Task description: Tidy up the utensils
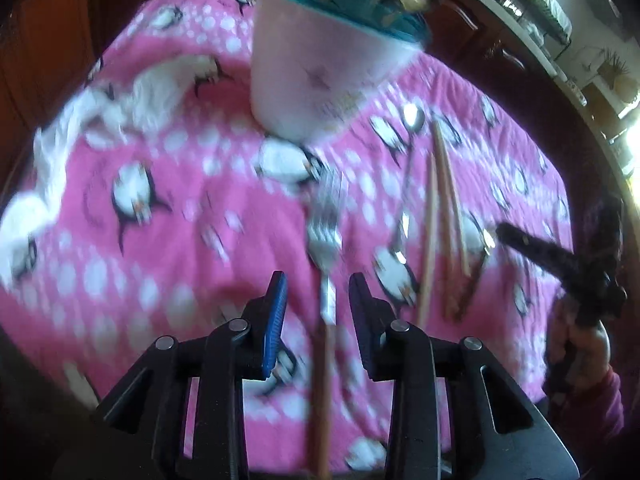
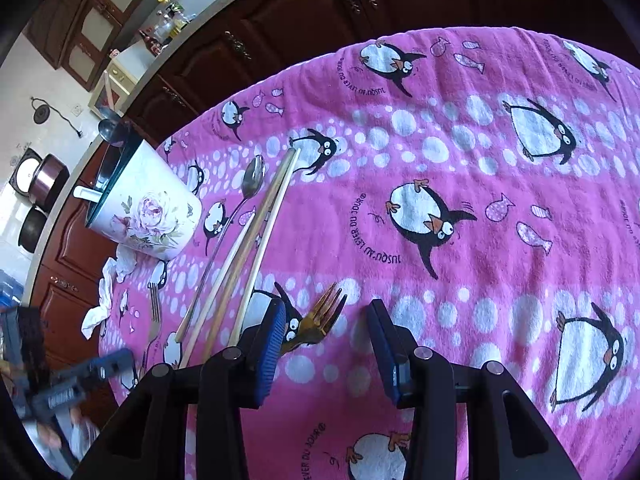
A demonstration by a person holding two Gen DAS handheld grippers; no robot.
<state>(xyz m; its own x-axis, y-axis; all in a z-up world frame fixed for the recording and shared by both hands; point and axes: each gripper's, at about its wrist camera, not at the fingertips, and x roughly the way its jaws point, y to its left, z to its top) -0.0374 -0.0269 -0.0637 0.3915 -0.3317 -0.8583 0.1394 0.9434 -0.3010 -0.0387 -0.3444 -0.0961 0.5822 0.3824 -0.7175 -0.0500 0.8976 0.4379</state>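
Note:
A white floral utensil holder (image 1: 320, 72) with a teal rim stands on the pink penguin cloth and holds several utensils; it also shows in the right wrist view (image 2: 148, 208). My left gripper (image 1: 318, 294) is open, its jaws on either side of a silver fork (image 1: 326, 216) with a brown handle that lies on the cloth. Beside it lie a spoon (image 1: 412, 120) and wooden chopsticks (image 1: 440, 208). My right gripper (image 2: 330, 316) is open above a gold fork (image 2: 320, 320). The spoon (image 2: 252, 180), chopsticks (image 2: 256, 240) and silver fork (image 2: 154, 312) lie to its left.
A crumpled white tissue (image 1: 120, 100) lies left of the holder, also in the right wrist view (image 2: 106, 292). The pink cloth (image 2: 480, 220) covers the table. Dark wooden cabinets (image 2: 280, 40) and a counter stand behind. The right gripper (image 1: 560, 264) shows at the left view's right edge.

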